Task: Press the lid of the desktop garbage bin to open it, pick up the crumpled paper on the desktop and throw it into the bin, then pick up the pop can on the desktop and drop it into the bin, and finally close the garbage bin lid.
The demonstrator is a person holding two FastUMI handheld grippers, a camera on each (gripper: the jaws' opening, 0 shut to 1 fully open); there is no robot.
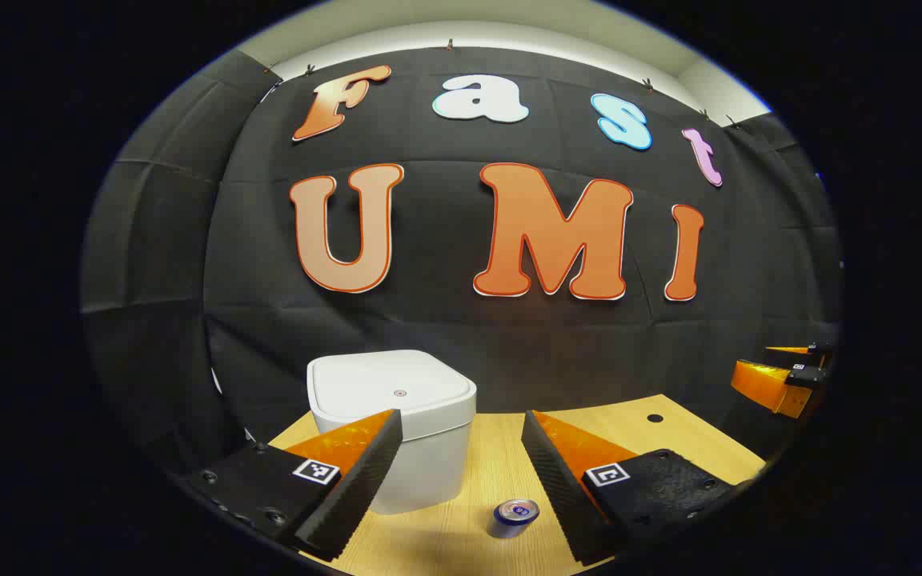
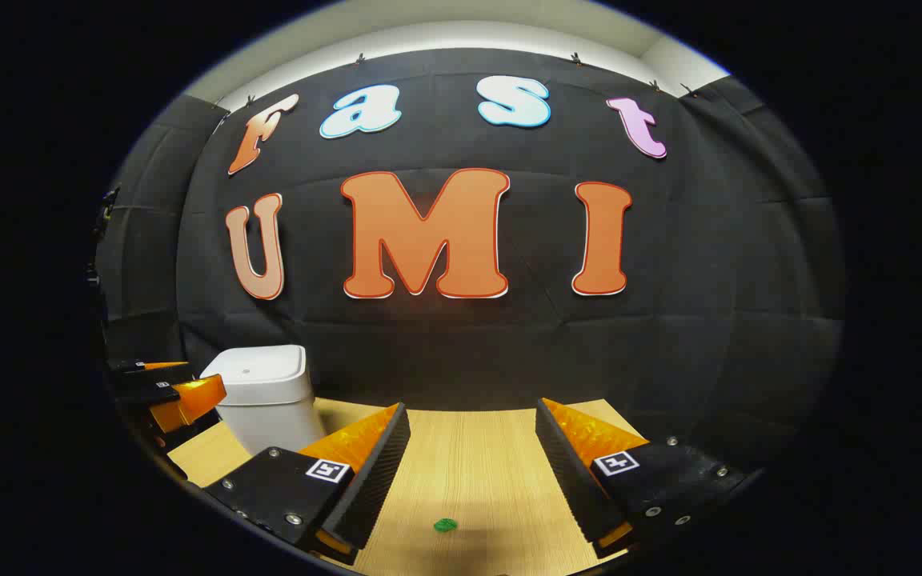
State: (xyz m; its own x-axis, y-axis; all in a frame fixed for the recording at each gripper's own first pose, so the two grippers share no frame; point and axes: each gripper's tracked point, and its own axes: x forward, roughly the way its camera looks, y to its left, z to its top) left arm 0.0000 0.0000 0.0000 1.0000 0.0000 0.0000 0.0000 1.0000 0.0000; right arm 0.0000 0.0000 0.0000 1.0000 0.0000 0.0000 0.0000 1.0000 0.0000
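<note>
I am holding the left gripper (image 1: 461, 460) and right gripper (image 2: 473, 456) with ribbed fingers spread apart over the wood-grain worktop (image 1: 485, 464), where the pop can (image 1: 515, 517) is standing beside the squarish white plastic bin (image 1: 397, 424), its lid (image 1: 389, 388) sitting closed.

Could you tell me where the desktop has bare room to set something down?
Bare wood runs from the bin rightward to the small hole near the back edge, behind the can. In the right gripper view, the desktop is bare behind the green scrap. It is crowded around the bin and can.
</note>
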